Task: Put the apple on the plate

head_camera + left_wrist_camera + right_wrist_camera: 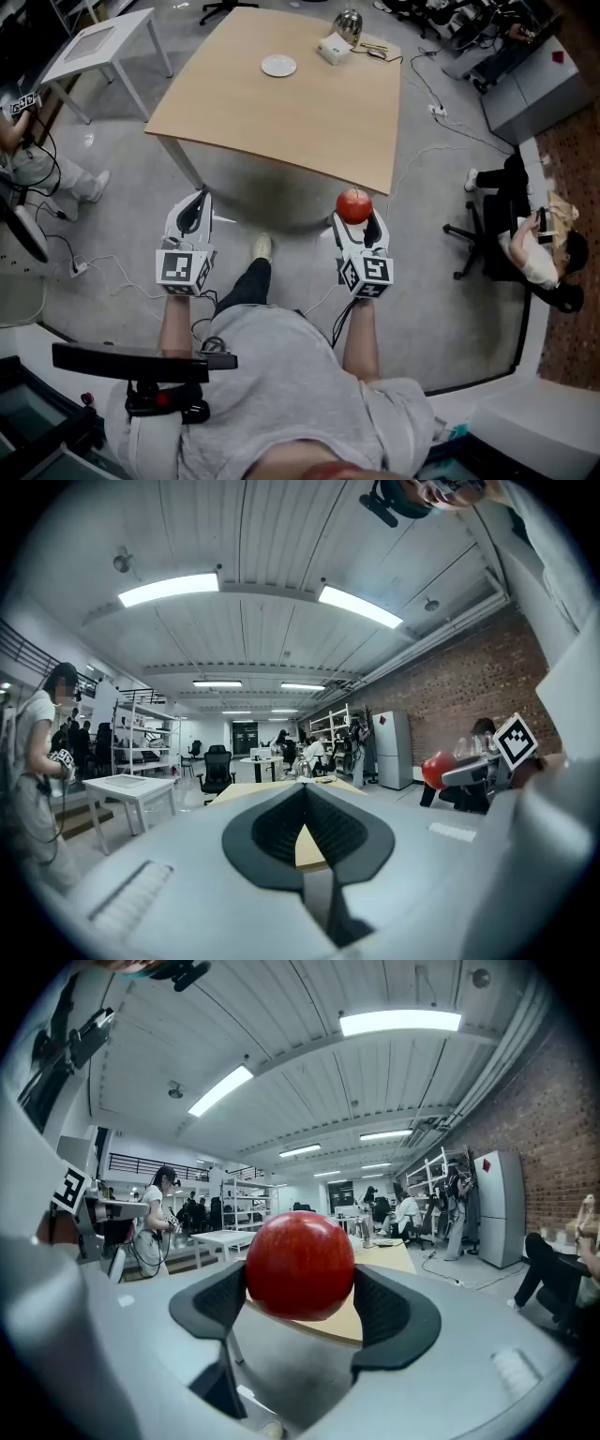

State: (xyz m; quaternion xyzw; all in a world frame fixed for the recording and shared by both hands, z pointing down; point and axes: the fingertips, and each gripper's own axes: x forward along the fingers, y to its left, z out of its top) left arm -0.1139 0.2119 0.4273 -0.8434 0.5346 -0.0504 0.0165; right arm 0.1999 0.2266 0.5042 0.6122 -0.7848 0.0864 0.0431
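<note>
A red apple (353,204) is held between the pads of my right gripper (355,214), which is shut on it, in the air just short of the near edge of the wooden table (281,112). In the right gripper view the apple (300,1265) fills the gap between the dark pads (392,1314). The white plate (278,65) lies on the far part of the table, with nothing on it. My left gripper (196,210) hangs level to the left, shut and holding nothing; its pads (272,829) meet at the tips. The apple (436,769) also shows in the left gripper view.
A white box (333,48) and a shiny metal vessel (349,25) stand on the table's far right. A small white table (103,42) stands at the far left. A seated person (534,248) is to the right, another person (33,164) to the left. Cables (427,89) lie on the floor.
</note>
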